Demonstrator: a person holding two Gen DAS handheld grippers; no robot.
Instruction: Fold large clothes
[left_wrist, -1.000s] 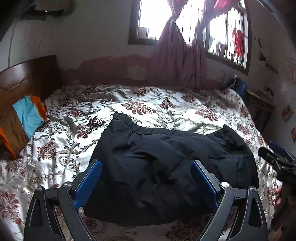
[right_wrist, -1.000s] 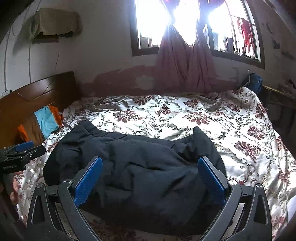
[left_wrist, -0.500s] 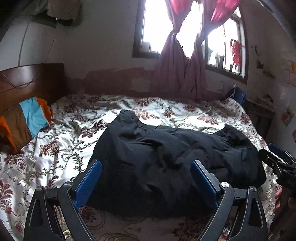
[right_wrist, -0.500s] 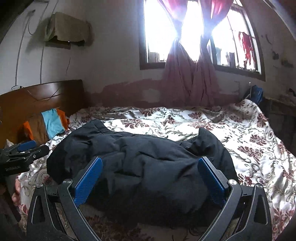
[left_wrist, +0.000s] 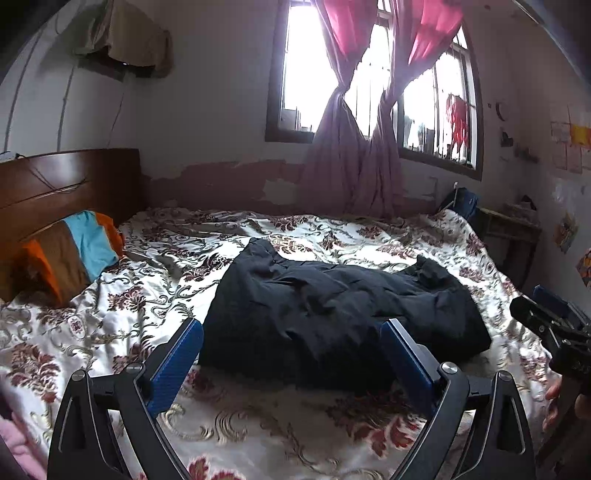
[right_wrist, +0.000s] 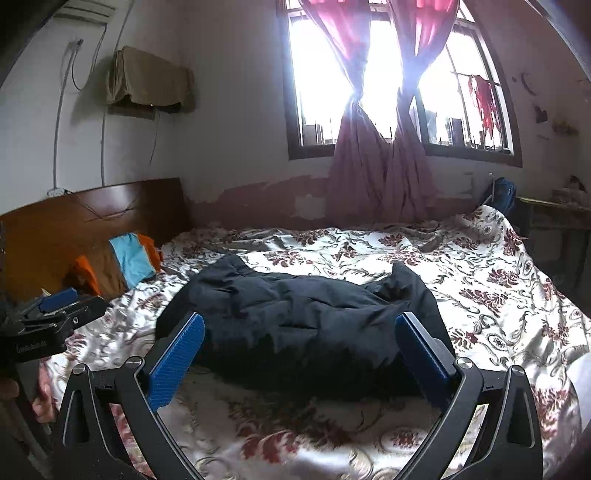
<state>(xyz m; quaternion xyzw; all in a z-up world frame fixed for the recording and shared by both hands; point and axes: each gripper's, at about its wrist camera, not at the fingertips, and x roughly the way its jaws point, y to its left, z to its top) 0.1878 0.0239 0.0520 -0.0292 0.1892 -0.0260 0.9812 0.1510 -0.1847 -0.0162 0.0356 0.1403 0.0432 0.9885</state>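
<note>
well, both grippers, left gripper (left_wrist: 290, 350) and right gripper (right_wrist: 299, 343), spread wide above the dark jacket (left_wrist: 332, 314) (its side lettering probably unreadable).

The right gripper (left_wrist: 554, 325) is cut off by the frame edge (jaws unreadable); window (right_wrist: 369, 74) panes are blown out white.

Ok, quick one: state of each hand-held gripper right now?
Left hand-held gripper: open, holding nothing, above the floral bedspread short of the black garment.
Right hand-held gripper: open, holding nothing.
</note>
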